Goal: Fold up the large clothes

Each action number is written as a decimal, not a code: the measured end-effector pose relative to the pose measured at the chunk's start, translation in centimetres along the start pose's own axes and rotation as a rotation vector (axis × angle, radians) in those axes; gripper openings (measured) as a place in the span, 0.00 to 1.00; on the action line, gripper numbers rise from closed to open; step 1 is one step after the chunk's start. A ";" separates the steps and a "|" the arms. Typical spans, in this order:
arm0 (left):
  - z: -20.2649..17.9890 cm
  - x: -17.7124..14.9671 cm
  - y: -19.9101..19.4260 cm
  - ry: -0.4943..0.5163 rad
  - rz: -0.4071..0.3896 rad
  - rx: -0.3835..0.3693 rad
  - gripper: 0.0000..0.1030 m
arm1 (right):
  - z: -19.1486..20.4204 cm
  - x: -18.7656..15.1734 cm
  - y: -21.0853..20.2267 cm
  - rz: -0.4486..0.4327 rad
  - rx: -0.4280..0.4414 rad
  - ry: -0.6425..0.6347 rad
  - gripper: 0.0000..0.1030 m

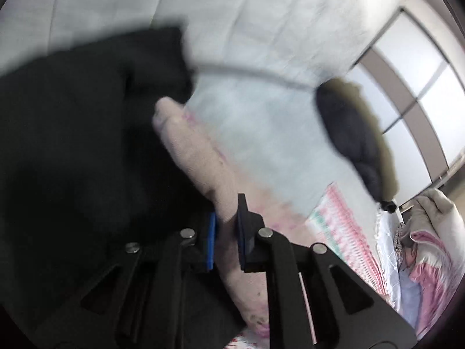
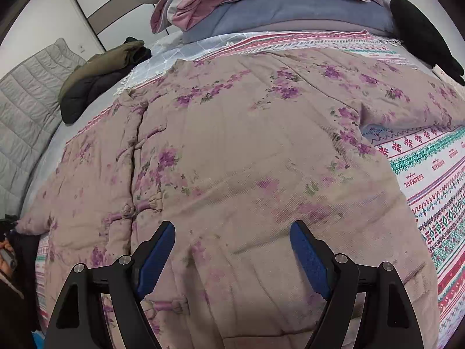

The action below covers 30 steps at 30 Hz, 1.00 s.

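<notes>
Left gripper [image 1: 226,232] jaws clamp the floral jacket [image 2: 247,151]; right gripper [image 2: 232,250] jaws apart above it.

The left hand-held gripper [image 1: 226,232] has its blue pads [image 1: 212,241] drawn close together, pinching a fold of cloth [image 1: 197,157] that runs forward between them. The right hand-held gripper [image 2: 232,250] has its jaws spread wide, blue pads [image 2: 309,258] apart, nothing between them.
</notes>
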<state>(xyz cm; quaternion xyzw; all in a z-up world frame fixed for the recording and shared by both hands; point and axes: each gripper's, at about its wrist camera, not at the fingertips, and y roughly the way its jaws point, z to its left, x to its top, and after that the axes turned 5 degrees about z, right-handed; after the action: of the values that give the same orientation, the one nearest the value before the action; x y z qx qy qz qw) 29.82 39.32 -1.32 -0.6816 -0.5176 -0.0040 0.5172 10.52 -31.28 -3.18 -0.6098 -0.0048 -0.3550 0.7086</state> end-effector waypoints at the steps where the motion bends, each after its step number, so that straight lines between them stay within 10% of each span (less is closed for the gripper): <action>1: -0.9 0.0 -1.4 0.031 -0.038 -0.018 0.12 | -0.1 0.0 -0.1 -0.005 0.006 0.005 0.80; 7: -7.6 -0.8 -11.1 0.214 -0.241 -0.224 0.12 | -0.4 -0.1 -0.6 -0.014 0.046 0.032 0.80; 14: -17.5 -5.6 -17.5 0.432 -0.280 -0.381 0.12 | -1.0 0.0 -1.5 -0.040 0.078 0.053 0.80; 30: -33.9 -26.4 -14.8 0.726 0.125 -0.627 0.11 | -1.5 0.3 -2.5 -0.069 0.114 0.062 0.80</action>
<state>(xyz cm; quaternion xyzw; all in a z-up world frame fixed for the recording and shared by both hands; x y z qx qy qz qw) 25.03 -4.31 10.51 -0.7891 -0.2357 -0.3662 0.4332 8.89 -32.75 -1.27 -0.5568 -0.0242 -0.3970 0.7292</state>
